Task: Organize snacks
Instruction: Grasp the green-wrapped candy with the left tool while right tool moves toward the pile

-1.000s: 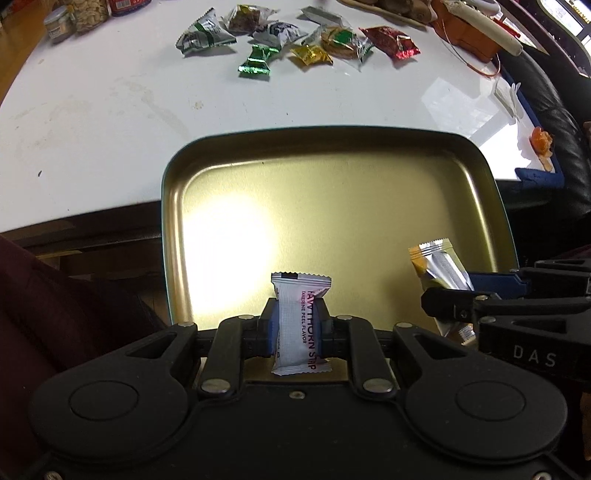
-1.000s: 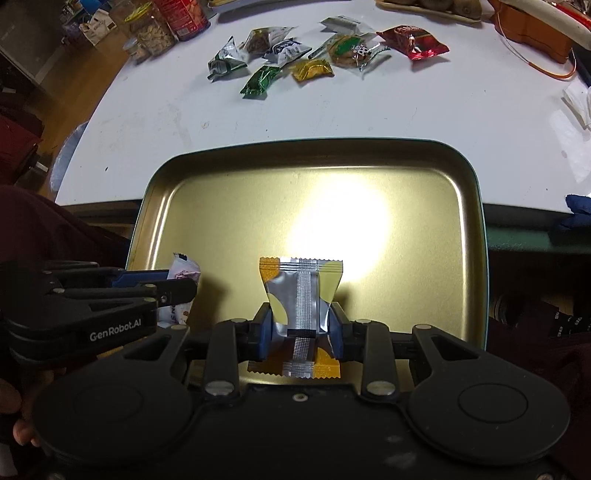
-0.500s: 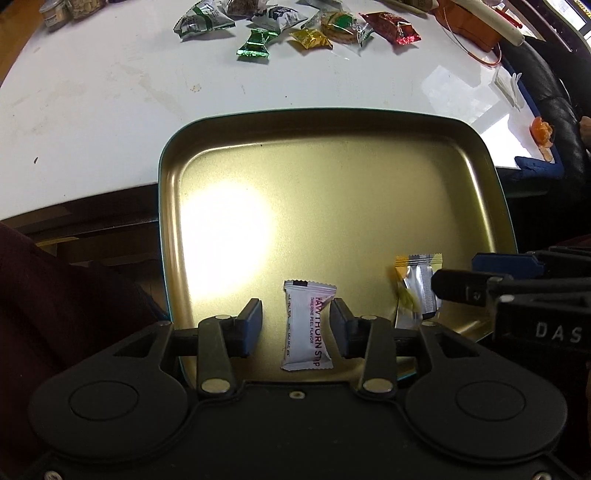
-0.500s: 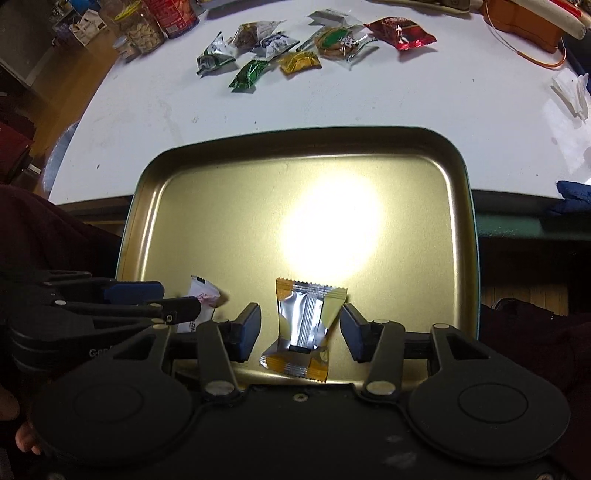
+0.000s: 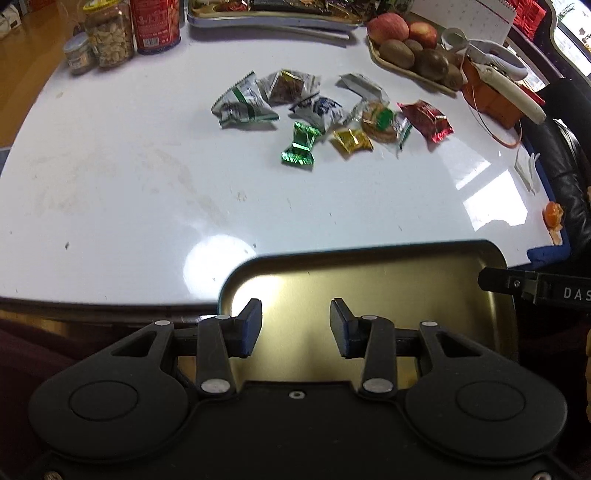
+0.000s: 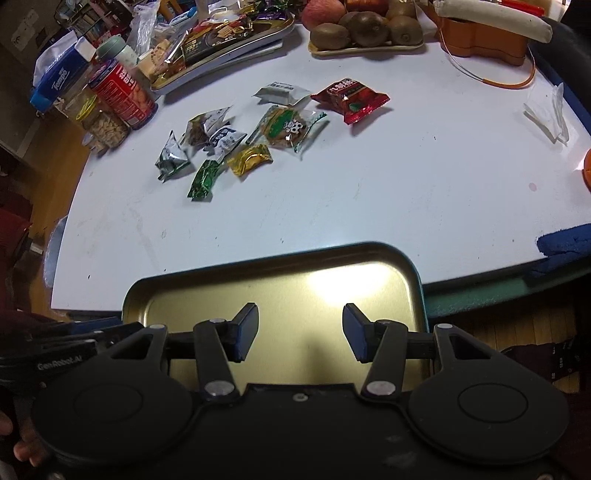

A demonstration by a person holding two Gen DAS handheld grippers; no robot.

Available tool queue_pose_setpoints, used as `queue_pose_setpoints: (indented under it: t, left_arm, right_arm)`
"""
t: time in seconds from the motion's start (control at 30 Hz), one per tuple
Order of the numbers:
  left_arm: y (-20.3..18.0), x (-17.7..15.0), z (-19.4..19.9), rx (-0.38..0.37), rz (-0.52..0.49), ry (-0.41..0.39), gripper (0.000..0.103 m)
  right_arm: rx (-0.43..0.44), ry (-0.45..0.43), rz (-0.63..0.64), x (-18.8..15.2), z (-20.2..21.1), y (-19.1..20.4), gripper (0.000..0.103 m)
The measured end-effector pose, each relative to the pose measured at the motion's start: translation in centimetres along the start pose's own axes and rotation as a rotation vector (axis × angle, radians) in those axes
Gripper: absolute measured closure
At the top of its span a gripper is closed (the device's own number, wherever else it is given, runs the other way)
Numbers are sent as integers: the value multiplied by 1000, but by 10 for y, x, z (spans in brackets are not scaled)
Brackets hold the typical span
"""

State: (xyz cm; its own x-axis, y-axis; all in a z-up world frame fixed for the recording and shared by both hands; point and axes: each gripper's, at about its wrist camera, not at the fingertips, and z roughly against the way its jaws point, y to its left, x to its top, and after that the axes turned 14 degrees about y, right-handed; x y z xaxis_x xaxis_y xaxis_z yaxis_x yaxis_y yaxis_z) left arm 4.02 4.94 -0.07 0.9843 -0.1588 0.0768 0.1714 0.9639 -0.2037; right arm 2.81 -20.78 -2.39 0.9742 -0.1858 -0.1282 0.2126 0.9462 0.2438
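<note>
A gold tray (image 5: 369,273) (image 6: 273,284) sits at the near edge of the white table. My left gripper (image 5: 295,328) and my right gripper (image 6: 299,332) are both open and empty above the tray's near part. Several wrapped snacks lie in a cluster further out on the table: a green candy (image 5: 300,147) (image 6: 204,179), a gold candy (image 5: 351,141) (image 6: 250,158), a clear-wrapped cookie (image 5: 380,122) (image 6: 286,127), a red packet (image 5: 426,120) (image 6: 350,99) and a white-green packet (image 5: 242,103) (image 6: 171,155). The two snacks dropped in the tray are hidden behind the grippers.
Jars of nuts (image 5: 109,35) and a red can (image 6: 123,94) stand at the far left. A tray of snacks (image 6: 221,44) and a fruit plate (image 6: 365,29) sit at the back. An orange box (image 6: 484,33) is at the far right, and the right gripper's tip (image 5: 535,288) shows beside the tray.
Both grippers have pulled up and back from the tray, leaving the white strip snack and the silver-yellow snack in it. The views now tilt toward the snack cluster.
</note>
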Motion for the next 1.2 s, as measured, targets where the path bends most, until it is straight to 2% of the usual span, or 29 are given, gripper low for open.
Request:
queue_pose_setpoints:
  t: [0.2, 0.4, 0.67, 0.77, 0.9, 0.97, 1.2]
  left_arm:
    - [15, 40, 4, 41, 13, -62, 54]
    - [28, 71, -4, 23, 66, -89, 54]
    - [30, 92, -18, 33, 89, -132, 54]
    - [34, 94, -24, 0, 107, -106, 54]
    - [33, 97, -29, 15, 114, -88, 54]
    - [34, 99, -28, -2, 117, -85, 54]
    - [27, 125, -31, 7, 100, -74, 54]
  right_arm:
    - [4, -8, -17, 31, -6, 0, 49]
    - [-8, -26, -30, 62, -8, -2, 49]
    - [-49, -47, -16, 91, -17, 1, 49]
    - [-32, -52, -13, 95, -19, 1, 49]
    - [-20, -30, -4, 97, -27, 4, 49]
    - [-23, -23, 5, 98, -30, 7, 49]
    - [13, 0, -16, 105, -33, 15, 49]
